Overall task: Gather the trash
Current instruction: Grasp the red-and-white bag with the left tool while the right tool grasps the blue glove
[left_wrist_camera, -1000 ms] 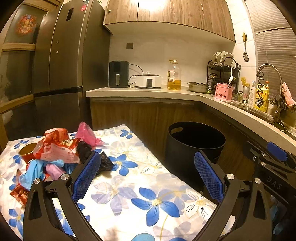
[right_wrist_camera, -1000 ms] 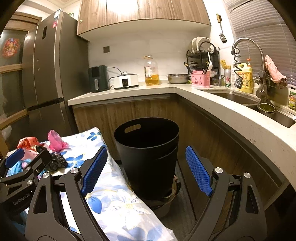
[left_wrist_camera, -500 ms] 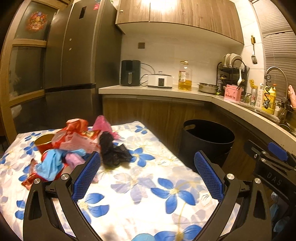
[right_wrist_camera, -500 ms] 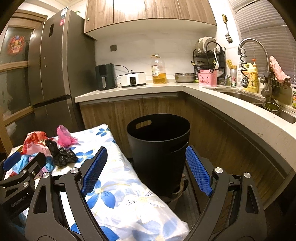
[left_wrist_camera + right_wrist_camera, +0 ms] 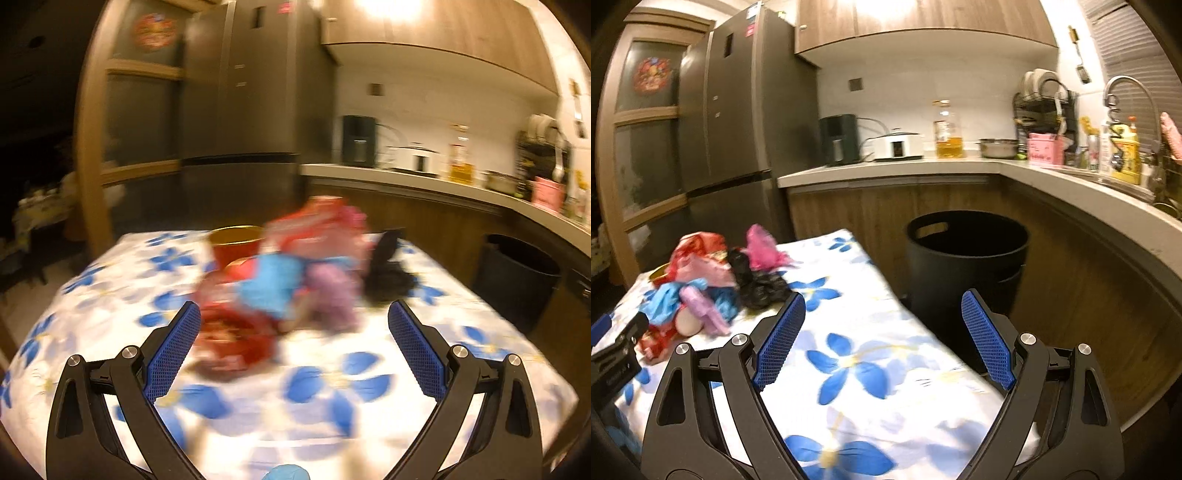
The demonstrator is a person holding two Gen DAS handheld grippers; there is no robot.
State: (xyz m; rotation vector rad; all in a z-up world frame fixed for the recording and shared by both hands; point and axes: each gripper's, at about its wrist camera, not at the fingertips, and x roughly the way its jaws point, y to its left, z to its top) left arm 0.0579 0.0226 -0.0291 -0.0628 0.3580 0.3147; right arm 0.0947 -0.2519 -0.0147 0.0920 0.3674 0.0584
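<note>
- Trash [image 5: 709, 284] lies heaped in the left middle of the right wrist view, on the far part of the desk [image 5: 857, 332], which wears a white cloth with blue flowers.
- Heap holds crumpled red and pink wrappers, a bright pink bag [image 5: 761, 247], a black bag [image 5: 757, 284], blue plastic, a lilac piece and a red cup with a gold inside [image 5: 236, 245].
- In the left wrist view the heap is blurred and sits mid-frame, just beyond the left tongs [image 5: 293, 343], whose blue pads stand wide apart with nothing between them.
- Right tongs [image 5: 882, 336] are also spread wide and empty, low in their frame.
- Black bin [image 5: 967, 266] stands on the floor right of the desk, below the kitchen counter [image 5: 886, 171].
</note>
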